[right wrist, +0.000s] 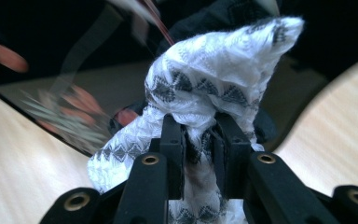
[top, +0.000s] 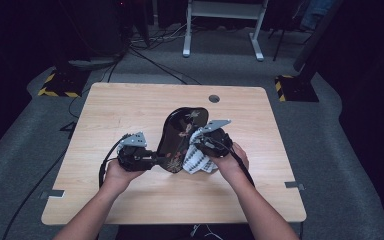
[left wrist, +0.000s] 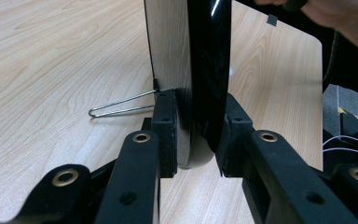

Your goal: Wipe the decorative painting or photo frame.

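Observation:
A glossy black tray (top: 180,131) painted with flowers stands tilted up on the wooden table (top: 130,107). My left gripper (top: 152,160) is shut on its near rim; in the left gripper view the black tray edge (left wrist: 209,56) sits clamped between the two pads (left wrist: 165,126). A white cloth (top: 197,157) with a dark zigzag pattern is bunched in my right gripper (top: 202,145), which is shut on it and holds it against the tray's inner face. In the right gripper view the cloth (right wrist: 214,74) bulges out above the jaws, with the tray's painted surface (right wrist: 70,112) behind it.
A thin wire stand (left wrist: 121,105) lies on the table beside the tray. A round cable hole (top: 214,98) sits near the table's far edge. Beyond the table are a white desk frame (top: 225,25) and a yellow-black striped base (top: 60,85).

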`<state>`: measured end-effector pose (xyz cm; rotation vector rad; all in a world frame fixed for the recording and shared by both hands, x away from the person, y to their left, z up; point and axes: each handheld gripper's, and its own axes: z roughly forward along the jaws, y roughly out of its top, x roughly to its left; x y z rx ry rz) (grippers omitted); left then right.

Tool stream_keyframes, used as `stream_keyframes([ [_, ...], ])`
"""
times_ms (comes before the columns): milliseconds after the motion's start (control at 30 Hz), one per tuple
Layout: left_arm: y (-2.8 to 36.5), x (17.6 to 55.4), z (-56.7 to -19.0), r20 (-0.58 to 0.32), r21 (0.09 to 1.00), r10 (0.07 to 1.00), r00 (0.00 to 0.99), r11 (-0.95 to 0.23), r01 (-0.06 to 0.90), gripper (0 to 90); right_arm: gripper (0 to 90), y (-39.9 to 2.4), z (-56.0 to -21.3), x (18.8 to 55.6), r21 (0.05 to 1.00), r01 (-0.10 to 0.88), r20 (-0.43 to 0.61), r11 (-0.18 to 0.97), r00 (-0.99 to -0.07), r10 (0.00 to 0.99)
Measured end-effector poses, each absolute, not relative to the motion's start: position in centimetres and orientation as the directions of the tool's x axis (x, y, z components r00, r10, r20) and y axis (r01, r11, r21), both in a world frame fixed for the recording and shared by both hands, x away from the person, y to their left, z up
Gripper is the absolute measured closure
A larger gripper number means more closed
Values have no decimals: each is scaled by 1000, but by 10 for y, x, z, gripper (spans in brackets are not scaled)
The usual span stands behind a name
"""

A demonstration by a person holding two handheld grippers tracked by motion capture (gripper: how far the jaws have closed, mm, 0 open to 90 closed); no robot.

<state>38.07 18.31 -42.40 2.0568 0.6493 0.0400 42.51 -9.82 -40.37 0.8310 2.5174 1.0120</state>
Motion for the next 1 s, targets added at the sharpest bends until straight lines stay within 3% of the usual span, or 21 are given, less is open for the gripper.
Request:
stream_keyframes([
  [367,184,381,-425,-233,802,456,859,-409,435,735,761,-79,-383,409,743,315,-101,590,-819,565],
  [800,184,382,-425,-233,802,460,857,-407,437,732,764,-80,-433,410,684,398,-33,611,-820,571],
  [1000,185,382,-425,-233,801,459,857,-409,437,732,765,-79,-415,413,687,384,-49,616,-822,567],
])
